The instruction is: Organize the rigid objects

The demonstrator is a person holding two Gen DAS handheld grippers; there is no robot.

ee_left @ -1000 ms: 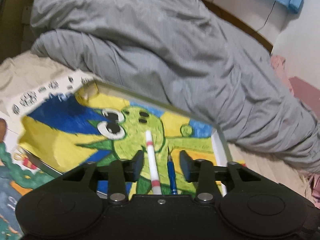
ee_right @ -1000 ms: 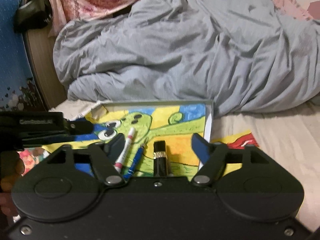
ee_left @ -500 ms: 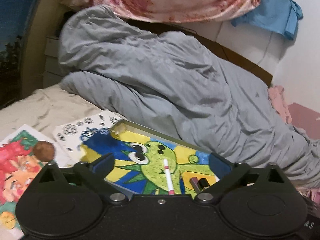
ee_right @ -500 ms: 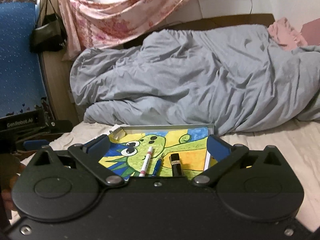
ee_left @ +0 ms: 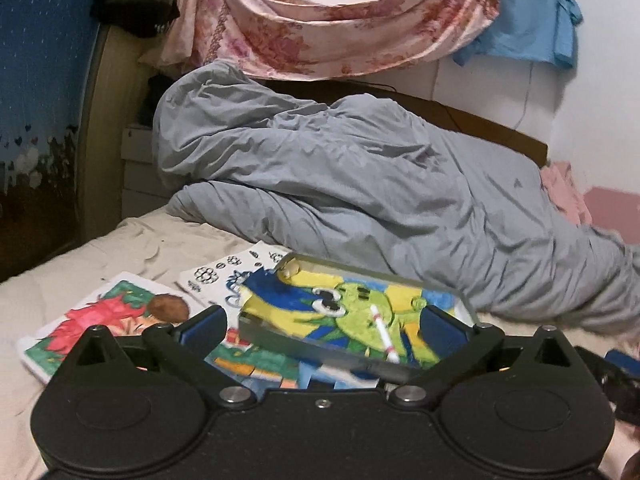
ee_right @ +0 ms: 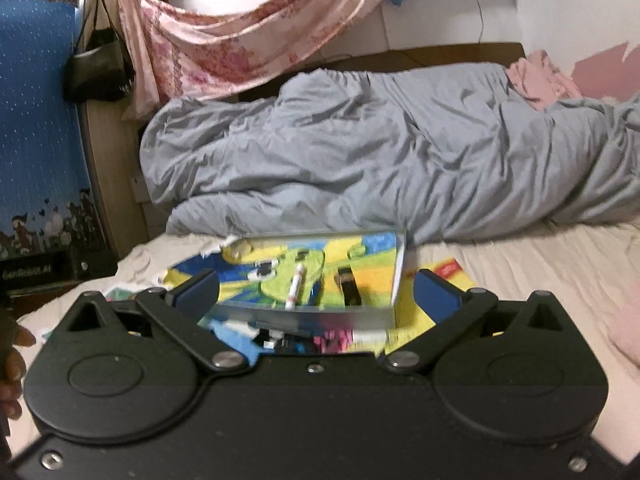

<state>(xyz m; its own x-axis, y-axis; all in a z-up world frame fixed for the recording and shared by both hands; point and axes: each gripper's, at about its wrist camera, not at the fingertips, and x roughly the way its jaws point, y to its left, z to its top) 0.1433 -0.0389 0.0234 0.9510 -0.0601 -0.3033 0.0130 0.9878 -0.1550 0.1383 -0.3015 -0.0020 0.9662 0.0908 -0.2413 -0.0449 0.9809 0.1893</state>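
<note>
Item: shallow tray (ee_left: 320, 354), grey-rimmed, lined with a bright drawing of a green cartoon creature on yellow and blue. In the left wrist view it sits at lower centre, just above the gripper body; in the right wrist view (ee_right: 304, 314) it lies at centre. It rests on the beige bed sheet (ee_right: 520, 264), partly over loose coloured drawings.

Contents of tray: one white pen with red bands (ee_left: 383, 334), lying lengthwise on the green figure; the same pen appears at centre of the right wrist view (ee_right: 295, 286). One black lipstick-like tube with a gold band (ee_right: 347, 286), right of the pen, apart from it. A blue pen beside the white one is too blurred to confirm.

Left gripper (ee_left: 320, 326): jaws spread wide, blue pads at either side of the tray's near end, nothing between the pads, no contact with tray seen.

Right gripper (ee_right: 316, 290): jaws spread wide, empty, pads flanking the tray's near wall without touching.

Surroundings: crumpled grey duvet (ee_left: 360, 184) across the middle of both views, just behind the tray. Pink floral cloth (ee_left: 320, 28) draped at the top. Coloured drawing sheets (ee_left: 120, 312) at lower left of the left wrist view. Black bag (ee_right: 96, 68) hanging at upper left of the right wrist view. A hand (ee_right: 10, 360) at the left edge of that view.
</note>
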